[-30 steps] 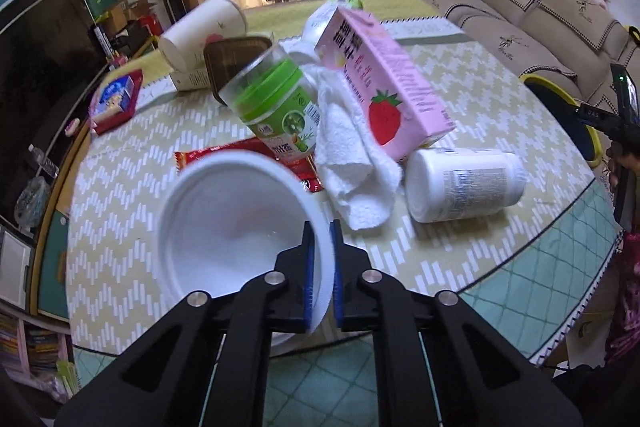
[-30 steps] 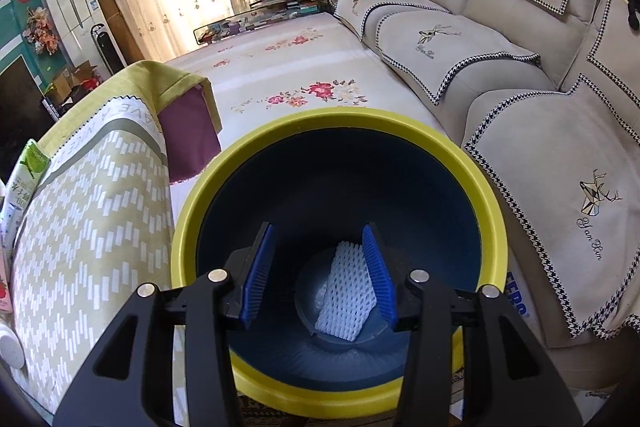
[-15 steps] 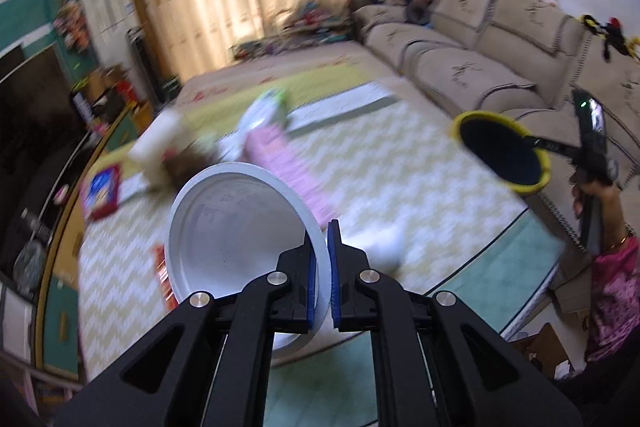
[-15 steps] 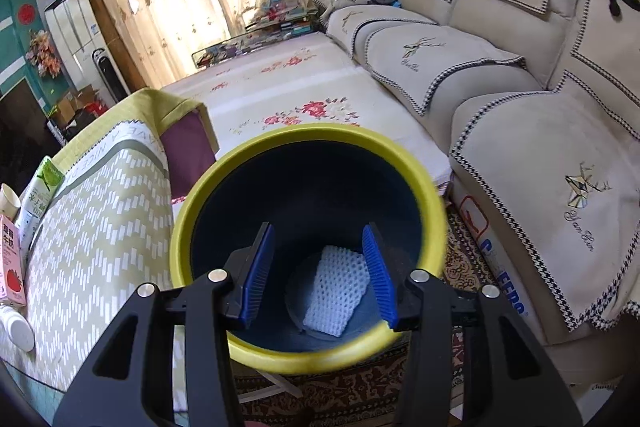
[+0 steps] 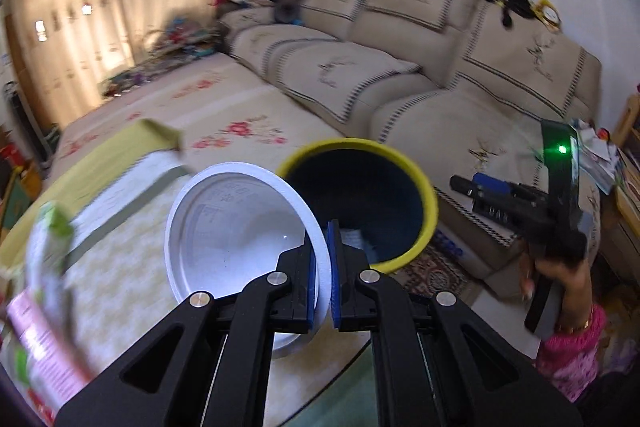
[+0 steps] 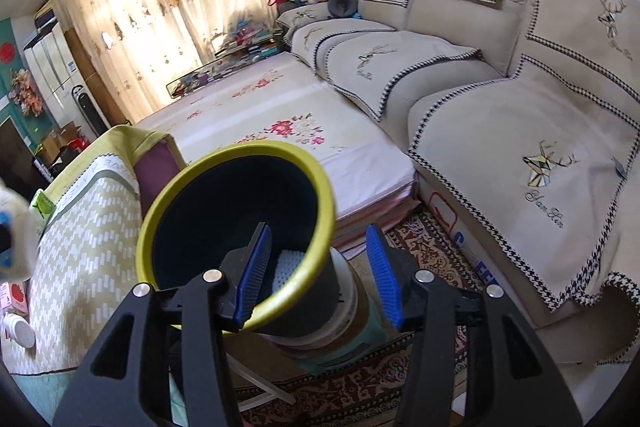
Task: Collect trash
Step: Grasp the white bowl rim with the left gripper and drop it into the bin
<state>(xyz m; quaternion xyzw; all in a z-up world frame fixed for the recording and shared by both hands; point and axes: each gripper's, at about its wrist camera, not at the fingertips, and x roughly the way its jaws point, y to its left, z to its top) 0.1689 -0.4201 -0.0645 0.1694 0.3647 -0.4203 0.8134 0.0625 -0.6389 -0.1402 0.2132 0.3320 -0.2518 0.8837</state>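
My left gripper (image 5: 325,267) was clamped tight on the rim of the white disposable bowl (image 5: 236,239), its blue pads pinching the edge from both sides. The bowl hung tilted, its open face turned toward the camera, just beside the yellow rim of the dark blue trash bin (image 5: 360,203). Behind the bowl, the table (image 5: 132,267) with its patterned cloth showed blurred, with a pink carton (image 5: 36,343) at the lower left edge.

My right gripper (image 6: 320,267) had just been opening its jaws. Its left finger sat inside the bin's (image 6: 236,207) mouth, the right finger outside the wall, which stood between the two blue pads; I could not tell whether either pad touched it. A piece of white foam netting (image 6: 286,267) lay at the bin's bottom. In the left view, a person's hand (image 5: 556,275) gripped the right gripper's handle in front of the beige sofa (image 5: 440,75).
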